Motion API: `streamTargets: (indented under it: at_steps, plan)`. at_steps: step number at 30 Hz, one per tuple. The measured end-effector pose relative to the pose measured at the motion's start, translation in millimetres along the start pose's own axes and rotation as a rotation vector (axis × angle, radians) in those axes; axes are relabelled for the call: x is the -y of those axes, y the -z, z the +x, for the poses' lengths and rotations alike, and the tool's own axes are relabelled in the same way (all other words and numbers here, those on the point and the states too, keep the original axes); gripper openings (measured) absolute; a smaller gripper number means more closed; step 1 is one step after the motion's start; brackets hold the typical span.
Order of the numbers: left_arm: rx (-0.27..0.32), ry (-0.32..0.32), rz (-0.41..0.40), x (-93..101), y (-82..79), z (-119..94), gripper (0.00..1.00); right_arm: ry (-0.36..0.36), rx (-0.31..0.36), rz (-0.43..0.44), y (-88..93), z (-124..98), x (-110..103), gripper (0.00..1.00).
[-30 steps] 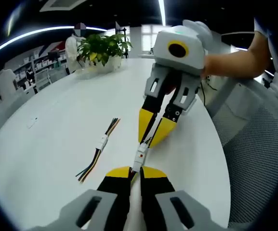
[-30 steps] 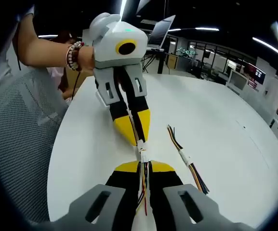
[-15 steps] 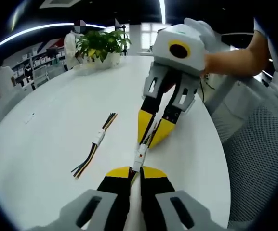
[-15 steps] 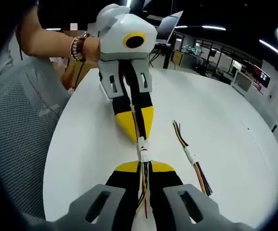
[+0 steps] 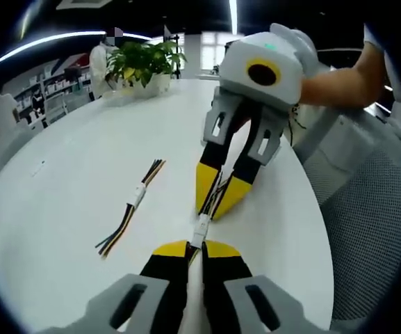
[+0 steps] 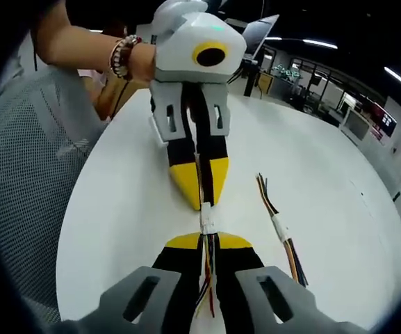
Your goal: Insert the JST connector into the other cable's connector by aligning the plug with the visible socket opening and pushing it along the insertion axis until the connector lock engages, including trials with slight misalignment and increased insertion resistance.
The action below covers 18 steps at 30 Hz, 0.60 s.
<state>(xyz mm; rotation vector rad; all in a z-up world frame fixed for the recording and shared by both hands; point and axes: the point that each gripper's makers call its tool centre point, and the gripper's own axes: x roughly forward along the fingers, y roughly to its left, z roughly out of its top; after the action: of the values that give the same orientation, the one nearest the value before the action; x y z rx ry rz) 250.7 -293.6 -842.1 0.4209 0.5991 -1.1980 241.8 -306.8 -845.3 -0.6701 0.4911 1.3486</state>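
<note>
JST connector (image 5: 201, 227) sits low in the middle of the left gripper view, a small white housing bridging the tips of both tools. The left gripper (image 5: 190, 249) is pinched narrow on the cable just behind it, and in the right gripper view the right gripper (image 6: 208, 241) is likewise clamped on its own cable (image 6: 207, 278), whose coloured wires trail back between the jaws. In the left gripper view the right gripper's jaws look a little parted near their tips, so I would not vouch for how firmly they bite.

The main risk, as I judge it, is a skewed push: if the two tools are not on one line, the plug could jam against the socket wall, or the thin wires could slip through the pinch under added resistance. Whether the lock has caught is too small to tell.

The housing looks white, short and blocky, with no clear gap visible between its halves. A spare cable pair (image 5: 130, 207) lies well apart toward the left on the white table (image 5: 68, 167), with a potted plant (image 5: 143, 64) at the upper left.
</note>
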Motion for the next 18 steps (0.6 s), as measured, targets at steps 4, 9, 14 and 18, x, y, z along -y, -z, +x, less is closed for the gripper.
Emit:
streamTargets:
  at_steps: [4,9,14,18]
  plan:
    - [0.011,0.000,-0.009,-1.2,-0.8,-0.9,0.00,0.001,0.009,0.006,-1.3,-1.2,0.9,0.03]
    - [0.016,0.007,-0.017,0.3,-1.6,-1.1,0.00,-0.005,0.010,0.009,-1.3,-1.9,-0.5,0.03]
    - [0.025,0.014,-0.021,2.9,-2.6,-1.4,0.00,-0.013,0.010,0.014,-0.8,-2.1,-2.6,0.03]
    - [0.040,0.014,-0.023,2.7,-5.5,-2.3,0.00,-0.011,0.014,0.016,-1.6,-3.1,-1.7,0.03]
